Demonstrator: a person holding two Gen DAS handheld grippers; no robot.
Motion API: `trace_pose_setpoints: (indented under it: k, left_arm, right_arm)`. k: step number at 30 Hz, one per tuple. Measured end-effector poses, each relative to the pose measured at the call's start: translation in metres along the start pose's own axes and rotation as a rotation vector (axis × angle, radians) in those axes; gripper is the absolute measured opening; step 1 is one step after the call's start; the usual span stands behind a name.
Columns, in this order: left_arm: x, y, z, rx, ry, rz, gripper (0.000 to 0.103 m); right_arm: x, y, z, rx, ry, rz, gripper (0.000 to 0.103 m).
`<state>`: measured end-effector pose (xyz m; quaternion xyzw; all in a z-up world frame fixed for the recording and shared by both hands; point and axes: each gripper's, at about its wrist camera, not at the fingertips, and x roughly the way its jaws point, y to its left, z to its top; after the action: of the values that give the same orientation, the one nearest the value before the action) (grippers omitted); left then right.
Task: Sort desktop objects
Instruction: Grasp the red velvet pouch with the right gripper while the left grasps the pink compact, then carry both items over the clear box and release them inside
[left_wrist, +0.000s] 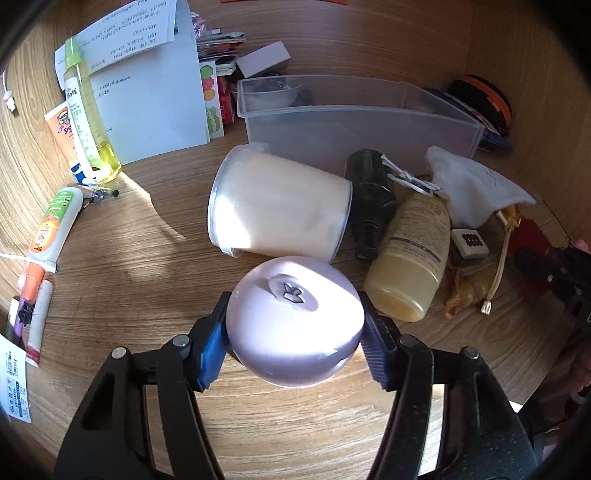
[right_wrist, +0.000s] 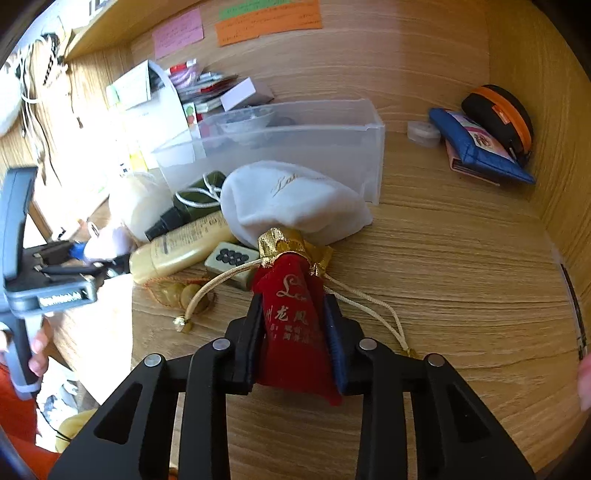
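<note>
My left gripper (left_wrist: 294, 332) is shut on a pale lilac round case (left_wrist: 295, 325) with a small silver emblem on top; both blue pads press its sides. It rests low over the wooden desk (left_wrist: 129, 266), just in front of a white tub (left_wrist: 280, 206) lying on its side. My right gripper (right_wrist: 293, 317) is shut on a red velvet drawstring pouch (right_wrist: 291, 314) with a gold collar and gold lettering. In the right wrist view the left gripper (right_wrist: 85, 254) shows at the left edge with the lilac case (right_wrist: 109, 238).
A clear plastic bin (left_wrist: 354, 125) stands behind the tub. Beside it lie a dark green bottle (left_wrist: 369, 192), a cream lotion bottle (left_wrist: 410, 251), a white pouch (right_wrist: 295, 199) and a mahjong tile (right_wrist: 232, 258). Tubes and a yellow spray bottle (left_wrist: 88, 110) crowd the left; cases (right_wrist: 495, 122) fill the right corner.
</note>
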<state>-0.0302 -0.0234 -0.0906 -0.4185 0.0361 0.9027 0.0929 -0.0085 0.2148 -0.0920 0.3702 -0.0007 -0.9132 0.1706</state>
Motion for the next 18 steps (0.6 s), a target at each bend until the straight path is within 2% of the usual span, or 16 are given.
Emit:
trace_pose_setpoints:
  k: [4, 6, 12, 18]
  left_arm:
    - [-0.008, 0.011, 0.000, -0.053, -0.005, -0.036, 0.062]
    - [-0.013, 0.013, 0.001, -0.067, -0.015, -0.031, 0.062]
    - [-0.036, 0.016, 0.007, -0.074, -0.075, -0.019, 0.062]
    - [-0.053, 0.014, 0.021, -0.076, -0.133, -0.037, 0.062]
  right_arm:
    - [-0.014, -0.002, 0.002, -0.009, -0.032, -0.013, 0.027]
    - [-0.019, -0.004, 0.003, -0.012, -0.042, -0.015, 0.027]
    - [-0.029, -0.006, 0.011, 0.007, -0.073, 0.011, 0.027]
    - [-0.051, -0.005, 0.026, -0.005, -0.148, 0.021, 0.027]
